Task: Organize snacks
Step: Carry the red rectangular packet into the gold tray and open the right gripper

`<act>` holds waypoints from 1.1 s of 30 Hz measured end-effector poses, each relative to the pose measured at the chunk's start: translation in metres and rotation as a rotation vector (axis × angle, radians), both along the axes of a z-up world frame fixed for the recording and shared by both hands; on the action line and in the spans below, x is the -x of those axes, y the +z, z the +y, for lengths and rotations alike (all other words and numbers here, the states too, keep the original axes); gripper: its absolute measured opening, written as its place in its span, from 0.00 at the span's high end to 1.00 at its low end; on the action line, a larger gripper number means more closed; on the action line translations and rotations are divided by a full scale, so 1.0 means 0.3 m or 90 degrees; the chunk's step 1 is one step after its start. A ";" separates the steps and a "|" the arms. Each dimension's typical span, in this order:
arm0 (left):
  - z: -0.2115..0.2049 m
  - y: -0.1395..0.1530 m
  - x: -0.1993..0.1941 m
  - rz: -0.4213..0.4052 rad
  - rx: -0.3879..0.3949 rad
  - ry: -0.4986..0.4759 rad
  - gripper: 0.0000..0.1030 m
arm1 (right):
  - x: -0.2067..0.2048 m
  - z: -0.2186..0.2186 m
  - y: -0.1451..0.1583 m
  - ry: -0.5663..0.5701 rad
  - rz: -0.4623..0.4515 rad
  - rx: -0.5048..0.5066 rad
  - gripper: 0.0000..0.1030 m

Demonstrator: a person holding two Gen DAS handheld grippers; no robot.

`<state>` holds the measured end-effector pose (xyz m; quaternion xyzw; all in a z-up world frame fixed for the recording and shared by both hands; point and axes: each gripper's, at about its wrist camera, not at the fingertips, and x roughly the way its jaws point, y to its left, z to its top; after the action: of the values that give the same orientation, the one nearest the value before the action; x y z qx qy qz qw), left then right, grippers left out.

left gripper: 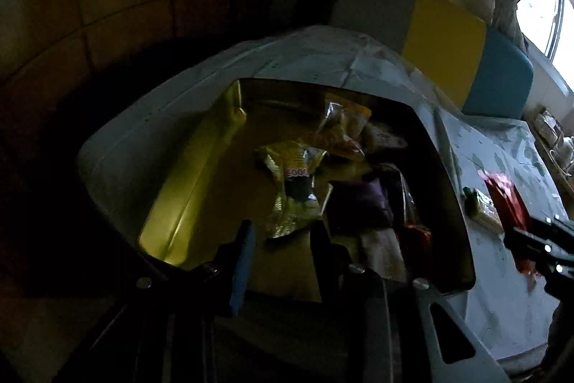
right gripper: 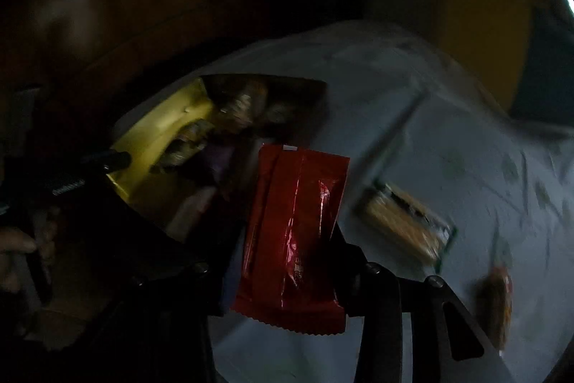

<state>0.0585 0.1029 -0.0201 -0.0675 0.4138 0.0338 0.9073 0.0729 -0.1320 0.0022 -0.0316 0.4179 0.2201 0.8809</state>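
On the bed's pale patterned cover (left gripper: 502, 293), near its left edge: a dark-rimmed bin (left gripper: 462, 239) with a yellow inside, holding a gold snack bag (left gripper: 290, 182), an orange-topped clear bag (left gripper: 340, 128) behind it, and a purple packet (left gripper: 358, 203) toward the bin's right wall. Above the bin's near rim, the left gripper (left gripper: 283, 236), its blue-padded fingers close together with nothing pinched between them. Off the bin's right rim, lifted clear of the cover, a red packet (right gripper: 294, 232) clamped upright between the pads of the right gripper (right gripper: 287, 239). Further right, flat on the cover, a green-edged cracker pack (right gripper: 405, 225), and toward the near right corner a small orange packet (right gripper: 495, 300), blurred. Beyond the far edge, a grey, yellow and blue headboard (left gripper: 445, 38).
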 end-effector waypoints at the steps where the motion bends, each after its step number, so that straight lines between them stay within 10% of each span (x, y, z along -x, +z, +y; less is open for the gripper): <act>1: 0.003 0.000 0.000 0.000 0.001 0.002 0.69 | -0.011 0.025 0.011 0.011 -0.004 0.000 0.58; 19: 0.086 -0.027 0.007 0.009 0.002 0.043 0.69 | -0.145 0.478 -0.142 0.188 0.086 0.024 0.55; 33: -0.044 0.044 0.002 -0.040 -0.058 -0.013 0.69 | -0.069 0.133 0.034 -0.087 -0.055 -0.001 0.40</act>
<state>0.0580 0.0898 -0.0070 -0.0232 0.3834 0.0413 0.9224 0.0935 -0.0921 0.0124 -0.0120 0.3803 0.1578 0.9112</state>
